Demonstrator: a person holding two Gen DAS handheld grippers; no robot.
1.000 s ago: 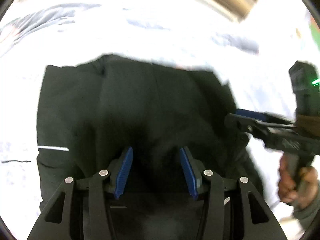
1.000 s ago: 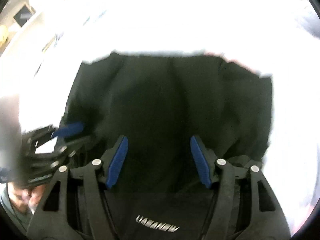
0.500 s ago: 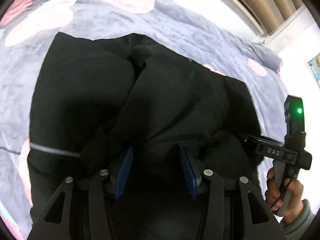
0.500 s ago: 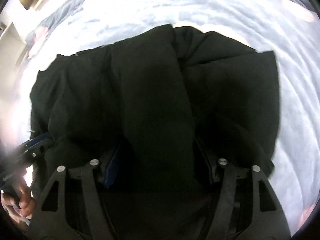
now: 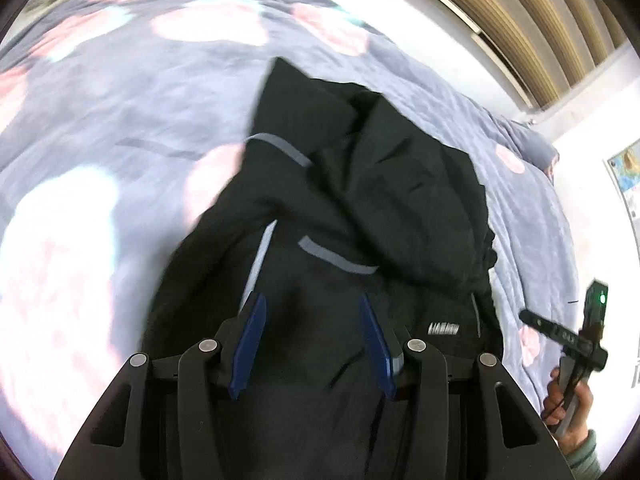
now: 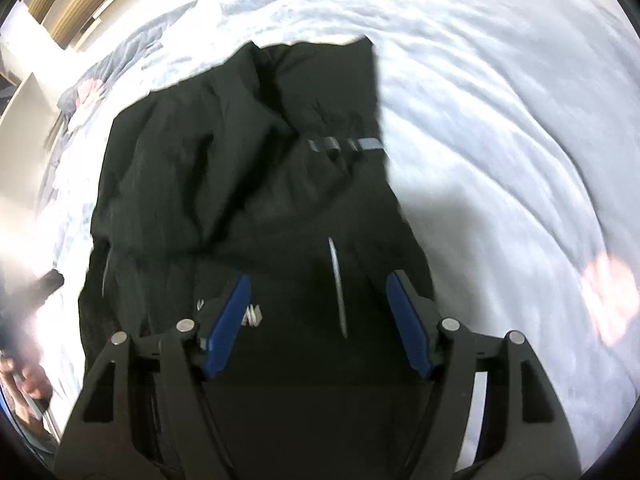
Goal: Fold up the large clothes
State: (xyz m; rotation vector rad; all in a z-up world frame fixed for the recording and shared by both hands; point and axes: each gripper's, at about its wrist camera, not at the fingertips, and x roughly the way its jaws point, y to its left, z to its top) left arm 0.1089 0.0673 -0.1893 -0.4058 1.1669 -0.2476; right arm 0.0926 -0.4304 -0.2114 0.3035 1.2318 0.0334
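A large black jacket (image 5: 360,208) with grey reflective strips lies crumpled and partly folded on the bed; it also fills the middle of the right wrist view (image 6: 240,184). My left gripper (image 5: 312,340) is open and empty, just above the jacket's near part. My right gripper (image 6: 320,320) is open and empty, also above the near part, close to a white logo (image 6: 252,314). The right gripper also shows at the right edge of the left wrist view (image 5: 560,334), off the jacket's edge, held in a hand.
The bed is covered by a grey-blue blanket (image 5: 120,92) with pink blotches, pale in the right wrist view (image 6: 500,120). Slatted wooden blinds (image 5: 520,12) and a white wall stand behind the bed. A poster (image 5: 628,176) hangs at far right.
Both grippers have pulled back and up from the jacket. The jacket, held bunched between the fingers half a second ago, now lies loose, and both cameras have swung sideways.
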